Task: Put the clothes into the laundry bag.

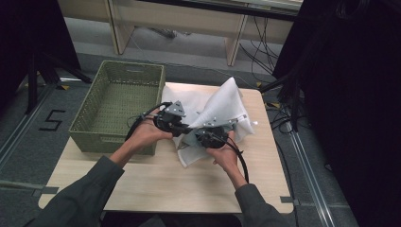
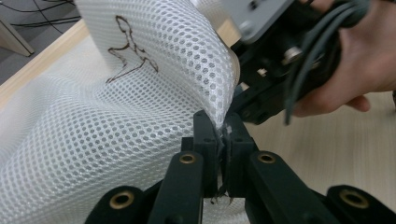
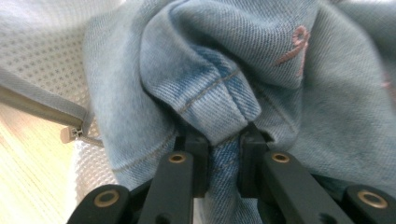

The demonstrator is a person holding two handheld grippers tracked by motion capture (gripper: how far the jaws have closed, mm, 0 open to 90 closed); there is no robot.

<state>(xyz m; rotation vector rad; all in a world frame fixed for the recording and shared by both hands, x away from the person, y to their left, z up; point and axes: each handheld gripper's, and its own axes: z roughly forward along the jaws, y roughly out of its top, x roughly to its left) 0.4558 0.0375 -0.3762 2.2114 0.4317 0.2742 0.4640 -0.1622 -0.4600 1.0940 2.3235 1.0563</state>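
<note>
A white mesh laundry bag (image 1: 222,106) lies half raised on the wooden table (image 1: 165,184). My left gripper (image 1: 183,127) is shut on the bag's edge. In the left gripper view its jaws (image 2: 219,128) pinch the mesh (image 2: 116,116), which carries a dark outline print. Just right of it, my right gripper (image 1: 198,134) reaches into the bag. The right gripper view shows it (image 3: 223,140) shut on a stitched fold of a light blue denim garment (image 3: 233,60), with the bag's mesh (image 3: 42,51) and zipper pull (image 3: 70,133) at the left.
A green woven basket (image 1: 132,66) stands on the table's left part, touching the bag's far left corner. The person's right hand (image 2: 364,60) is close in front of the left gripper. Cables and table legs lie on the floor beyond.
</note>
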